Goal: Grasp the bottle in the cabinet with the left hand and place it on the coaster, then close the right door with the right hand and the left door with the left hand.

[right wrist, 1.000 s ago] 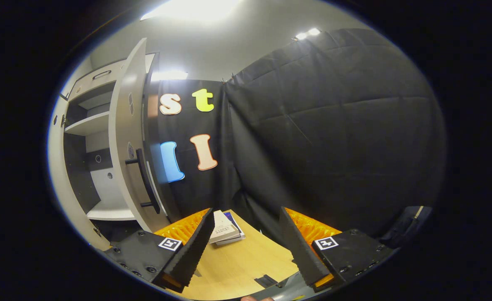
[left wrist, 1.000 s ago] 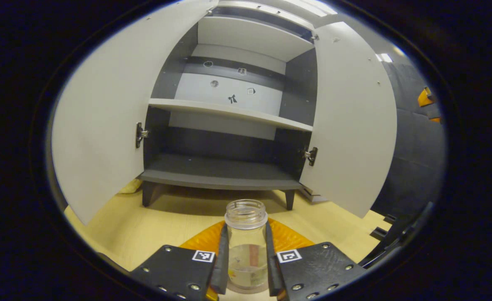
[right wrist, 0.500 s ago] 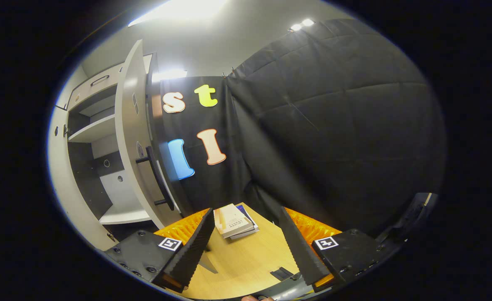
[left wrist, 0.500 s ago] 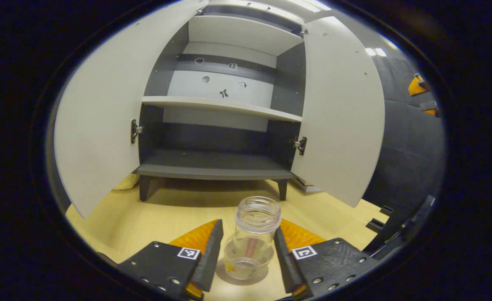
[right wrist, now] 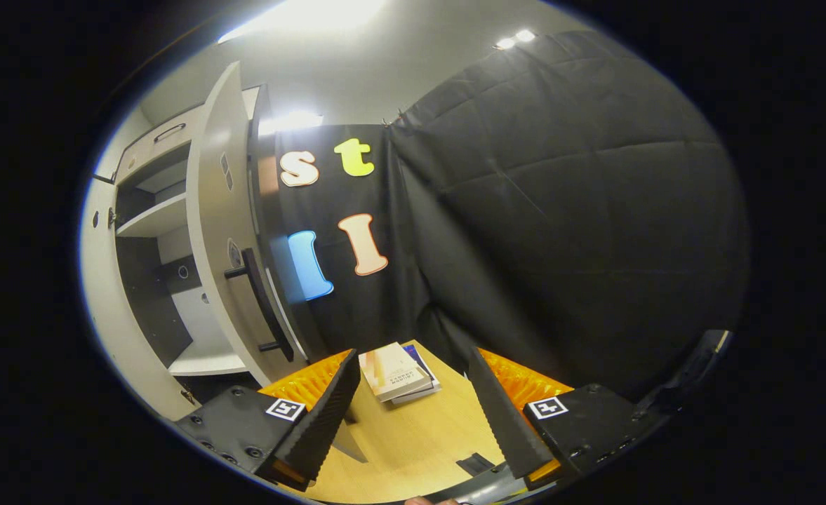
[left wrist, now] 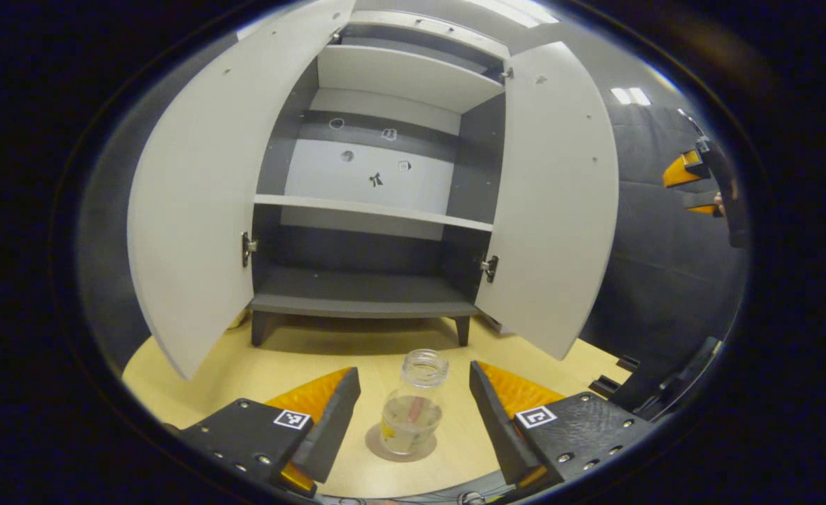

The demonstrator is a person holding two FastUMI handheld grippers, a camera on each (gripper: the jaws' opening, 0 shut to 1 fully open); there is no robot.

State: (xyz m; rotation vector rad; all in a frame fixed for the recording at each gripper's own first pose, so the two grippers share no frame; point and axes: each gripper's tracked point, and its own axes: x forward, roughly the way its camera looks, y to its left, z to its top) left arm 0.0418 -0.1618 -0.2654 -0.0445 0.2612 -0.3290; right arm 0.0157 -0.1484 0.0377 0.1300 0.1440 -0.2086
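The bottle [left wrist: 413,410] stands upright on the round coaster [left wrist: 377,449] on the tabletop [left wrist: 293,358], in front of the cabinet [left wrist: 370,210], so the placing looks done and the step in hand is probably the right door. The left hand-held gripper [left wrist: 413,414] is spread wide, its fingers well clear of the glass on both sides; it is best drawn straight back so neither finger clips the bottle. The right hand-held gripper [right wrist: 413,407] is also wide and holds nothing, hovering above the tabletop near some books [right wrist: 395,375]. The right door [right wrist: 220,231] stands open just to its left, with a dark bar handle [right wrist: 262,301] on its outer face. A good close would press a finger flat against that outer face near the handle and follow the door's arc, slowly, so it does not slam. The left door [left wrist: 202,203] is likewise open.
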